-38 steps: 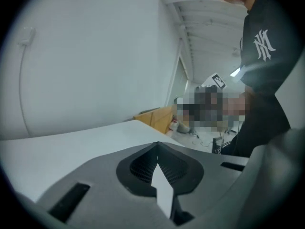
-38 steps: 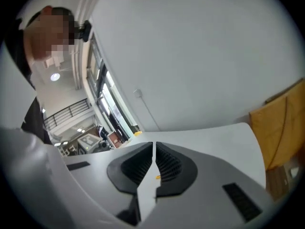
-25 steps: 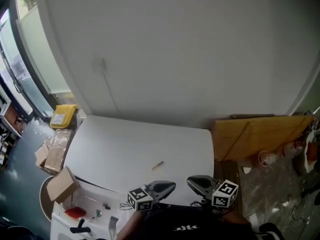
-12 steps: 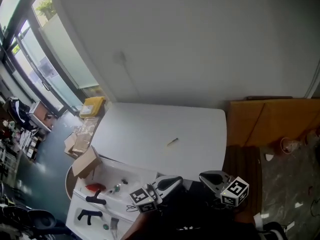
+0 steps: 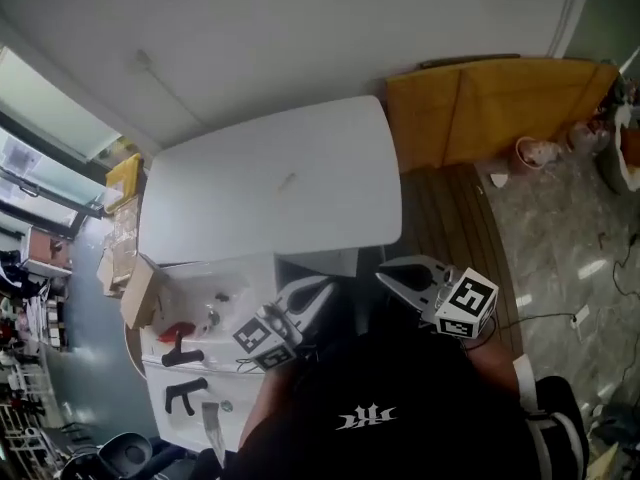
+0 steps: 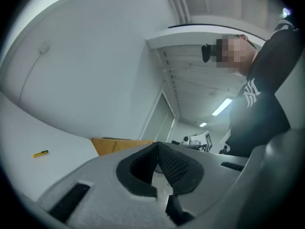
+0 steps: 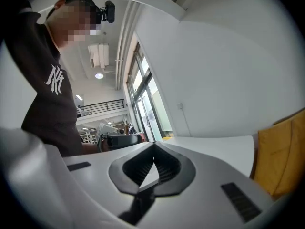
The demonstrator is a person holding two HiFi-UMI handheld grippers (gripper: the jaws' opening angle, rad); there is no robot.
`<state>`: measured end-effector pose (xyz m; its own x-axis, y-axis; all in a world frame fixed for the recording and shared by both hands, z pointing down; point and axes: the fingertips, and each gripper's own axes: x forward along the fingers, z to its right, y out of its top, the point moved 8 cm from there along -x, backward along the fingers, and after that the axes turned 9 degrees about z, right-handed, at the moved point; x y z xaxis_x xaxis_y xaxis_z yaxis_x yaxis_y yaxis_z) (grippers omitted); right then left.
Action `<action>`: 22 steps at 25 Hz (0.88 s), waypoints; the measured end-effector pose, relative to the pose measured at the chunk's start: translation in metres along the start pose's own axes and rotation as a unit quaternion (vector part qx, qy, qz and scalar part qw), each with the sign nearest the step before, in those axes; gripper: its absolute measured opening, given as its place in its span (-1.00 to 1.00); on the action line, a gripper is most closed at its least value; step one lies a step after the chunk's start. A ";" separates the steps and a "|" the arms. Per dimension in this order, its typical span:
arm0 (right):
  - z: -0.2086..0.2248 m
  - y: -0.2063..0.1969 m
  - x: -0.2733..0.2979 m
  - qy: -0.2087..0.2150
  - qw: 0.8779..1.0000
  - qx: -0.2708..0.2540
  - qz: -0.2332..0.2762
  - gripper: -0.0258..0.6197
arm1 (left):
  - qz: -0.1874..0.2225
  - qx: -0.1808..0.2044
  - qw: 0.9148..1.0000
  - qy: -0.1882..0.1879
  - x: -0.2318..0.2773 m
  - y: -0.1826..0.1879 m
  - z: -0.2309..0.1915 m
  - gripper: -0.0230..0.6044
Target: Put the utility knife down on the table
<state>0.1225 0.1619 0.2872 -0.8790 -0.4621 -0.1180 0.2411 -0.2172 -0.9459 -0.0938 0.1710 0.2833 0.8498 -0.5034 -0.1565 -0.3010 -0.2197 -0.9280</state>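
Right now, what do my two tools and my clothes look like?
Both are pale grey moulded shells with black ribbed pads. The left tool and right tool each carry a white cube with black square markers. The person wears a black top with a white emblem.

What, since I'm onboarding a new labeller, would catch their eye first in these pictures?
Probably the big white table, with a small yellow utility knife lying near its middle. Next, the left gripper and right gripper, held low by the person's dark shirt, fingers shut on nothing. A yellow-brown board sits right of the table.
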 end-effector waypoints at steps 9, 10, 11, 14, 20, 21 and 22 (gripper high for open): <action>-0.082 -0.021 -0.017 -0.080 0.996 0.006 0.047 -0.91 | -0.047 0.008 0.999 0.004 -0.072 -0.024 0.057 -0.91; -0.089 -0.029 -0.016 -0.086 0.996 -0.001 0.035 -0.91 | -0.050 0.005 0.999 -0.001 -0.081 -0.028 0.062 -0.91; -0.092 -0.034 -0.015 -0.093 0.995 -0.006 0.023 -0.91 | -0.048 -0.001 0.999 -0.003 -0.088 -0.030 0.065 -0.91; -0.101 -0.034 -0.012 -0.079 0.997 -0.024 0.007 -0.91 | -0.032 0.004 0.999 0.000 -0.106 -0.016 0.070 -0.91; -0.114 -0.022 -0.020 -0.026 0.998 -0.052 -0.016 -0.91 | -0.028 -0.028 0.999 -0.015 -0.138 -0.023 0.076 -0.91; -0.114 -0.019 -0.022 -0.035 0.998 -0.058 -0.012 -0.91 | -0.006 -0.035 0.999 -0.023 -0.138 -0.019 0.078 -0.91; -0.115 -0.018 -0.023 -0.045 0.997 -0.060 -0.009 -0.91 | 0.011 -0.038 0.999 -0.026 -0.138 -0.014 0.080 -0.91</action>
<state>0.0908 0.2748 0.2718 -0.8410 -0.5353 -0.0786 0.1707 -0.1247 -0.9774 -0.1722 0.3101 0.2914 0.8631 -0.4652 -0.1964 -0.3504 -0.2718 -0.8963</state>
